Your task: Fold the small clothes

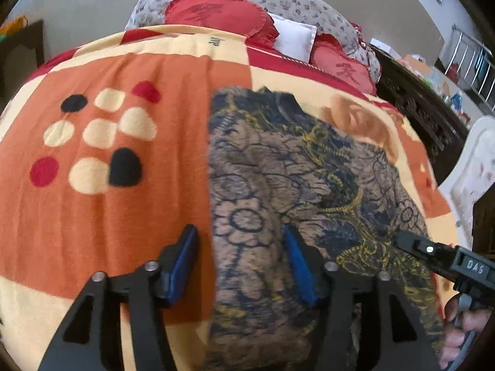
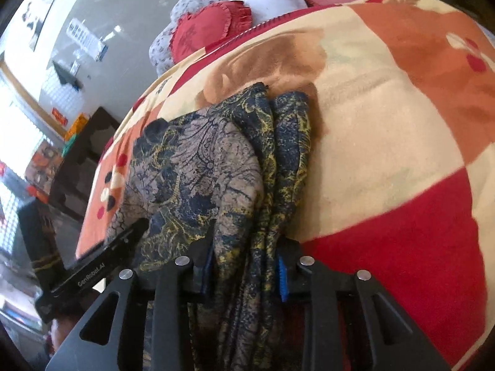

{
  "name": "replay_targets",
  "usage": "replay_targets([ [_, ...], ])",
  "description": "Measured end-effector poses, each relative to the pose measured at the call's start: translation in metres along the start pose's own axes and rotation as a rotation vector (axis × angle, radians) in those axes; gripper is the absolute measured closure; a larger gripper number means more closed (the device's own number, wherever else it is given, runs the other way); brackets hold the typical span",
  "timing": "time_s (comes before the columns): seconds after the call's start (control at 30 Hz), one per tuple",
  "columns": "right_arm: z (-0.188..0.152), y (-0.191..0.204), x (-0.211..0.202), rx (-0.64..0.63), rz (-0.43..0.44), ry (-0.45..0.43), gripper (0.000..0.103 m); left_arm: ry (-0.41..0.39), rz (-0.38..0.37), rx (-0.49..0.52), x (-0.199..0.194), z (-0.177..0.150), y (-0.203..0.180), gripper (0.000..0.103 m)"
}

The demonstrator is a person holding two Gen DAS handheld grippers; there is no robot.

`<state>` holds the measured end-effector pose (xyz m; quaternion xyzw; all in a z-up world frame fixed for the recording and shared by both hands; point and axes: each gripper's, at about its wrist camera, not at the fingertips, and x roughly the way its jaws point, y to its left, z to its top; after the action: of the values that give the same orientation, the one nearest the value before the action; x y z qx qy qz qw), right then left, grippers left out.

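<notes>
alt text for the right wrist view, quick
The right tool is clamped on a bunched fold of a blue and yellow patterned garment lying on an orange, cream and red blanket; the left tool reaches in alongside.

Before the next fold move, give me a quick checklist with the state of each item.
1. Right gripper clamped on the garment: ok, bunched fabric sits between its fingers.
2. Left gripper holding the garment's edge: not ok, fingers apart.
3. Garment lies on the blanket: ok.
4. Garment flat: not ok, pleated at its right edge.
5. Pillows away from the garment: ok.
</notes>
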<state>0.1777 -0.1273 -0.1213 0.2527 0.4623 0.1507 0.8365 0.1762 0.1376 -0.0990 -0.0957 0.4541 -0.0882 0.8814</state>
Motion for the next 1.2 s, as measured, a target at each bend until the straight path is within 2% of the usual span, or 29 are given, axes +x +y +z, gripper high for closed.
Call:
replay_targets([
  [0.07, 0.004, 0.002, -0.016, 0.022, 0.006, 0.005, 0.071, -0.034, 0.004, -0.009, -0.018, 0.005, 0.008, 0.041],
  [0.1, 0.003, 0.01, -0.033, -0.015, -0.025, -0.021, 0.071, -0.064, 0.003, -0.008, -0.028, 0.006, 0.009, 0.041],
  [0.17, -0.004, 0.038, -0.063, -0.155, -0.103, -0.083, 0.071, -0.15, 0.014, 0.02, -0.054, 0.007, 0.003, 0.041],
  [0.23, -0.026, 0.074, -0.084, -0.335, -0.183, -0.133, 0.071, -0.205, -0.026, 0.076, -0.074, 0.0, -0.012, 0.043],
  [0.27, -0.04, 0.089, -0.089, -0.42, -0.19, -0.14, 0.071, -0.207, -0.055, 0.12, -0.08, -0.006, -0.021, 0.048],
  [0.3, -0.054, 0.101, -0.089, -0.488, -0.172, -0.129, 0.071, -0.193, -0.068, 0.164, -0.084, -0.015, -0.031, 0.058],
  [0.37, -0.079, 0.11, -0.078, -0.558, -0.158, -0.053, 0.073, -0.131, -0.126, 0.211, -0.081, -0.035, -0.044, 0.07],
  [0.4, -0.088, 0.108, -0.071, -0.569, -0.177, -0.027, 0.076, -0.09, -0.121, 0.241, -0.074, -0.052, -0.049, 0.078],
  [0.43, -0.094, 0.104, -0.063, -0.574, -0.2, 0.002, 0.087, -0.058, -0.093, 0.254, -0.066, -0.064, -0.05, 0.081],
  [0.47, -0.098, 0.088, -0.051, -0.552, -0.277, 0.046, 0.096, -0.02, -0.079, 0.251, -0.056, -0.079, -0.047, 0.082],
  [0.5, -0.099, 0.073, -0.045, -0.519, -0.328, 0.064, 0.101, -0.035, -0.087, 0.241, -0.054, -0.089, -0.044, 0.082],
  [0.53, -0.1, 0.055, -0.044, -0.483, -0.306, 0.062, 0.103, -0.072, -0.091, 0.238, -0.057, -0.098, -0.043, 0.082],
  [0.6, -0.098, 0.038, -0.048, -0.455, -0.247, 0.052, 0.103, -0.069, -0.083, 0.207, -0.057, -0.098, -0.046, 0.083],
  [0.67, -0.095, 0.035, -0.049, -0.454, -0.242, 0.062, 0.103, -0.063, -0.079, 0.168, -0.052, -0.095, -0.048, 0.083],
  [0.8, -0.095, 0.034, -0.045, -0.476, -0.23, 0.073, 0.103, -0.052, -0.053, 0.199, -0.054, -0.096, -0.055, 0.083],
  [0.93, -0.082, 0.037, -0.059, -0.358, -0.18, 0.143, 0.103, -0.035, -0.131, 0.142, -0.07, -0.072, -0.041, 0.082],
  [1.03, -0.058, 0.059, -0.08, -0.363, -0.176, 0.044, 0.103, -0.101, -0.113, 0.123, -0.077, -0.033, -0.04, 0.081],
  [1.1, -0.033, 0.074, -0.076, -0.364, -0.228, -0.023, 0.103, -0.125, -0.063, 0.101, -0.065, 0.003, -0.044, 0.08],
  [1.2, -0.003, 0.085, -0.05, -0.298, -0.296, -0.07, 0.103, -0.089, -0.041, 0.023, -0.028, 0.047, -0.043, 0.076],
])
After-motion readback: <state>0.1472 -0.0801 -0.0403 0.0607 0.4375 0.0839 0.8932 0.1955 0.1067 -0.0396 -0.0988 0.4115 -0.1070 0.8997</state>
